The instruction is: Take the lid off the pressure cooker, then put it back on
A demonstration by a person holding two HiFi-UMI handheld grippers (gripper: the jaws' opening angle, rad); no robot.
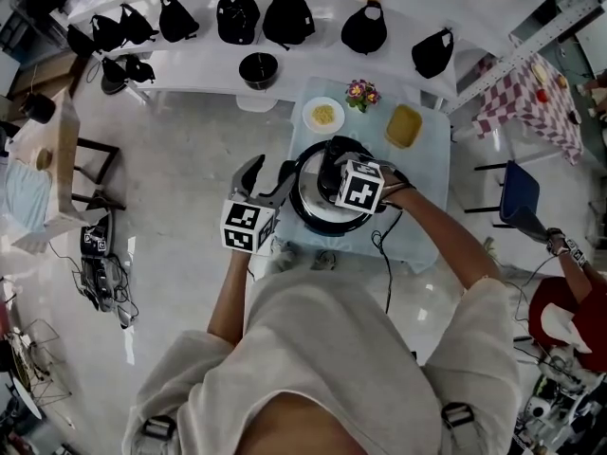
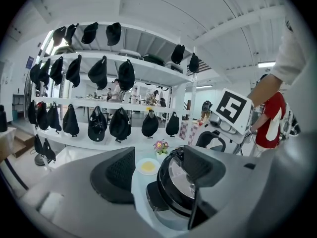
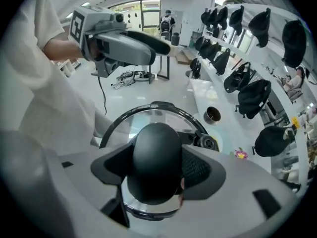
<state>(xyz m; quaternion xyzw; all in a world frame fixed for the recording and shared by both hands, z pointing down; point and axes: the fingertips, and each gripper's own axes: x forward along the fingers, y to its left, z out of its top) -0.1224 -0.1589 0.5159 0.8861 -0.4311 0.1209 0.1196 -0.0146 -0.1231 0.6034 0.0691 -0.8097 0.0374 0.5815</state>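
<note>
The pressure cooker (image 1: 313, 218) stands on a small light-blue table (image 1: 427, 159). Its lid (image 3: 148, 120) has a black rim and a large black knob (image 3: 154, 152). My right gripper (image 3: 156, 171) comes down from above and is shut on that knob; in the head view its marker cube hides the jaws (image 1: 334, 174). My left gripper (image 1: 270, 176) is open at the cooker's left side. In the left gripper view the cooker (image 2: 173, 182) and its black side handle (image 2: 156, 198) lie between the spread jaws of the left gripper (image 2: 158, 175). Whether the lid is seated on the pot I cannot tell.
Behind the cooker on the table are a white plate of yellow food (image 1: 323, 115), a small pot of flowers (image 1: 360, 93) and a yellow dish (image 1: 404, 126). A black cable (image 1: 384, 254) hangs off the front edge. A shelf with black caps (image 1: 237, 12) runs behind; a blue chair (image 1: 520, 195) is right.
</note>
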